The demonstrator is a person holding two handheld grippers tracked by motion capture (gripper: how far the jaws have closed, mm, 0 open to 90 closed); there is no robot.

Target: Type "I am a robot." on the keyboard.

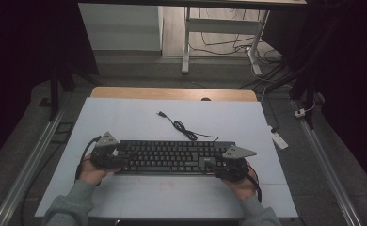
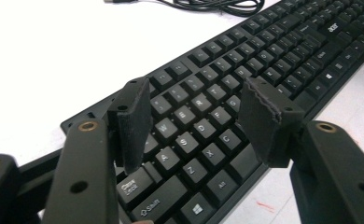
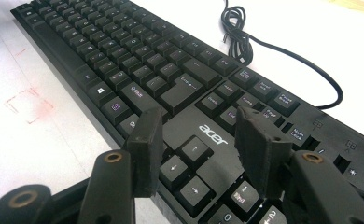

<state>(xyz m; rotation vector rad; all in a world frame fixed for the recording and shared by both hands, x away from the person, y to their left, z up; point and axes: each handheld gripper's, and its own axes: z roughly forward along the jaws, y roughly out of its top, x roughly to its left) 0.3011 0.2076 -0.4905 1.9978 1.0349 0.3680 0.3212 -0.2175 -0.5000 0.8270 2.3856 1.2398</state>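
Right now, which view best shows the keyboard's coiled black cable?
The high view: the coiled black cable shows whole on the white table, plug included. The right gripper view shows its coil and a loop; the left gripper view catches only a bit at the top edge.

Your left tongs (image 1: 117,153) and right tongs (image 1: 214,165) cover both ends of the keyboard (image 1: 170,156); from above its key legends are too small to read.
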